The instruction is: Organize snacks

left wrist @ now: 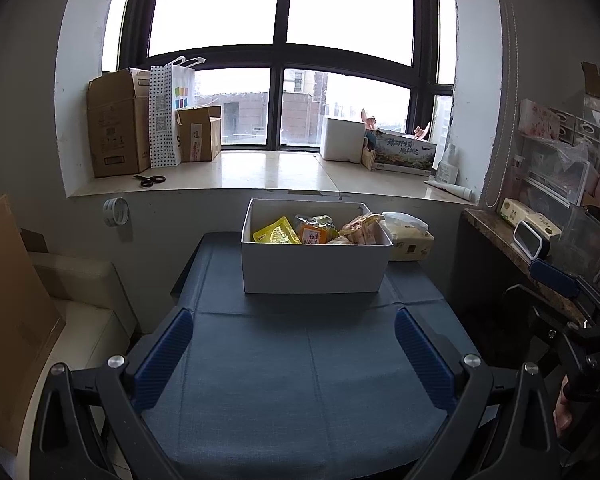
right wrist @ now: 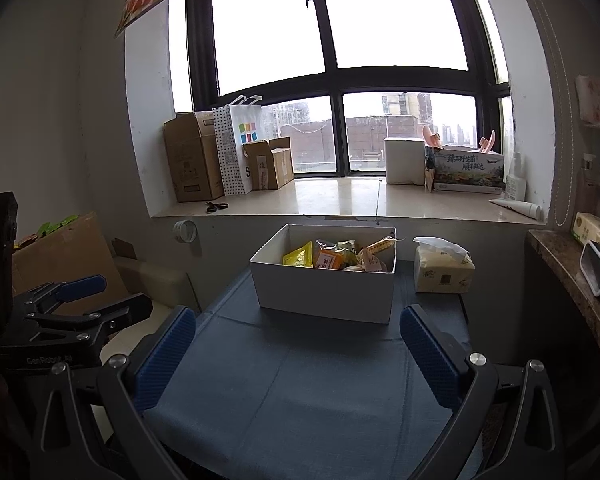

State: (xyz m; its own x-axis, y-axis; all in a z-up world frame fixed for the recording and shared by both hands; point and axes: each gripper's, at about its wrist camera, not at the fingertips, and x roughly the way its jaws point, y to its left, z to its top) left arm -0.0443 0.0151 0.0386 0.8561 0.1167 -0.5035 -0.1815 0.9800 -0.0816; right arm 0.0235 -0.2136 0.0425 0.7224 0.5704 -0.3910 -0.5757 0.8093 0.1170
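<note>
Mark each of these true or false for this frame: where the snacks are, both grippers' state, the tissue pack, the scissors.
1. The snacks lie inside the white box. True.
2. The left gripper holds a yellow packet. False: its jaws are wide open and empty, above the blue table.
3. The right gripper is open. True.
4. The tissue pack sits inside the box. False: it stands on the table beside the box, on its right.
5. The scissors lie on the windowsill. True.
</note>
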